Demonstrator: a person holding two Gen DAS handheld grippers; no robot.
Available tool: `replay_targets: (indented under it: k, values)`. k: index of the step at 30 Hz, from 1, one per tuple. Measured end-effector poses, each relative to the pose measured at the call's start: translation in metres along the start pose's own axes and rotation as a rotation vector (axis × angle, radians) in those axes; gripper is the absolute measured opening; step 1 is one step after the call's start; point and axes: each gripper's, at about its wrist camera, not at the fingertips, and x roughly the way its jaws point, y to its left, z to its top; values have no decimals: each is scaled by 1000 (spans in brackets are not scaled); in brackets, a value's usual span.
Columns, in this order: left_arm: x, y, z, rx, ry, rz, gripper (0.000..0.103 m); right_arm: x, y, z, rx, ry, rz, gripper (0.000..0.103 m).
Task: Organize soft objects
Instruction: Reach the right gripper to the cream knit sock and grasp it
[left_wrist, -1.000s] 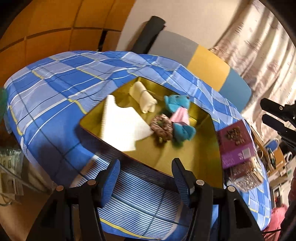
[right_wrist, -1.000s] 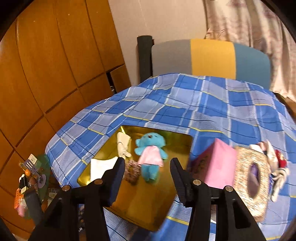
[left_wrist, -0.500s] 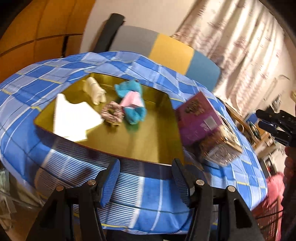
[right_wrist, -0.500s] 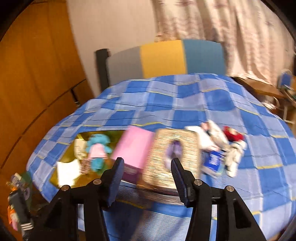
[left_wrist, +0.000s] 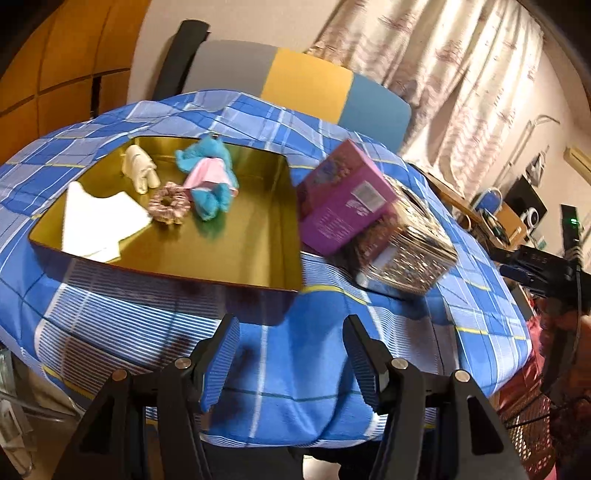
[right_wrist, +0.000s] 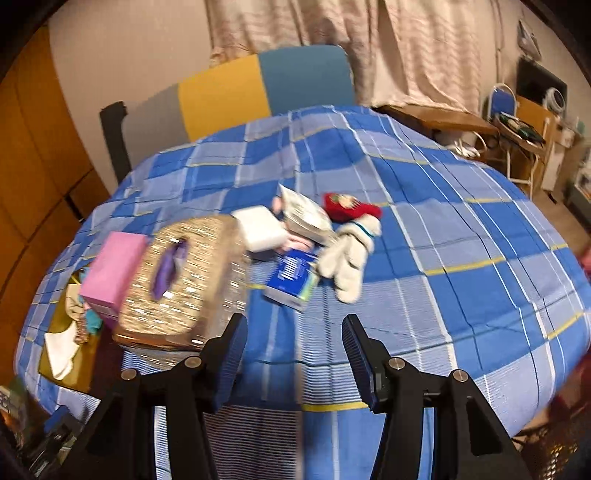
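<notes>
A gold tray (left_wrist: 236, 251) on the blue checked cloth holds a blue plush doll in a pink dress (left_wrist: 208, 177), a pink scrunchie (left_wrist: 169, 203), a cream rolled sock (left_wrist: 140, 173) and a white cloth (left_wrist: 99, 221). In the right wrist view a loose pile lies mid-table: a white sock (right_wrist: 347, 254), a red sock (right_wrist: 351, 210), a white sponge (right_wrist: 260, 229), a blue tissue pack (right_wrist: 291, 277) and a plastic packet (right_wrist: 306, 214). My left gripper (left_wrist: 290, 354) is open and empty at the table's near edge. My right gripper (right_wrist: 293, 354) is open and empty, short of the pile.
A purple box (left_wrist: 343, 206) leans on a glittery tissue box (left_wrist: 402, 251) just right of the tray. A grey, yellow and blue chair back (right_wrist: 240, 92) stands behind the table. Curtains and cluttered furniture (right_wrist: 524, 122) are at the right.
Both grippers have swung to the right. The right wrist view has left the tray and now faces the sock pile. The left view has shifted toward the boxes. Both jaws stayed open.
</notes>
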Motion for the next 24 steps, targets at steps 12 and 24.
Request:
replay_targets:
  k: [12, 24]
  values:
    - [16, -66, -10, 155, 71, -35, 59, 53, -63, -15, 69, 96, -76, 61]
    - [25, -100, -18, 232, 124, -58, 59, 111, -89, 54, 190, 61, 4, 73]
